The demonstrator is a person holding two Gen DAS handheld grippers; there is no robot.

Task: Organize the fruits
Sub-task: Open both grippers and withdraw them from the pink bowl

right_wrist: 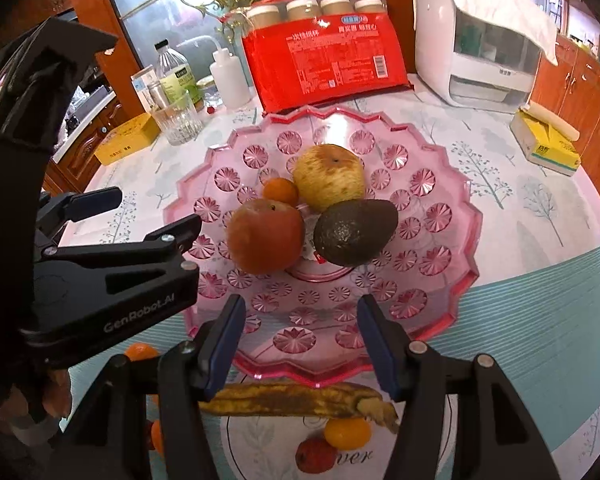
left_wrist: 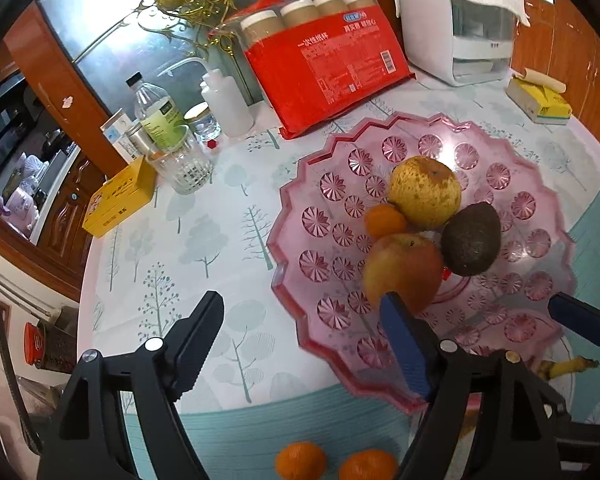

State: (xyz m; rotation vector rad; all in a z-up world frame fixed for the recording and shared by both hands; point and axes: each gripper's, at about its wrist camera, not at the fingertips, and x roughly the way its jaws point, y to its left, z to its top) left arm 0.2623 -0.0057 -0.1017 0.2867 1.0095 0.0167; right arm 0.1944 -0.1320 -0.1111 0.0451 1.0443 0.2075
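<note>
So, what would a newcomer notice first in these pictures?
First the pink plate mid-table, holding a red apple, a yellow apple, an avocado and a small orange. Next the spotted banana on the table just before the plate, under the open right tool.

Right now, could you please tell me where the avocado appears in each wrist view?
Left wrist: avocado right of centre, on the pink tray, right of the red apple.
Right wrist: avocado at centre, again right of the red apple.
Shared landmark: the red cup package behind the tray.
</note>
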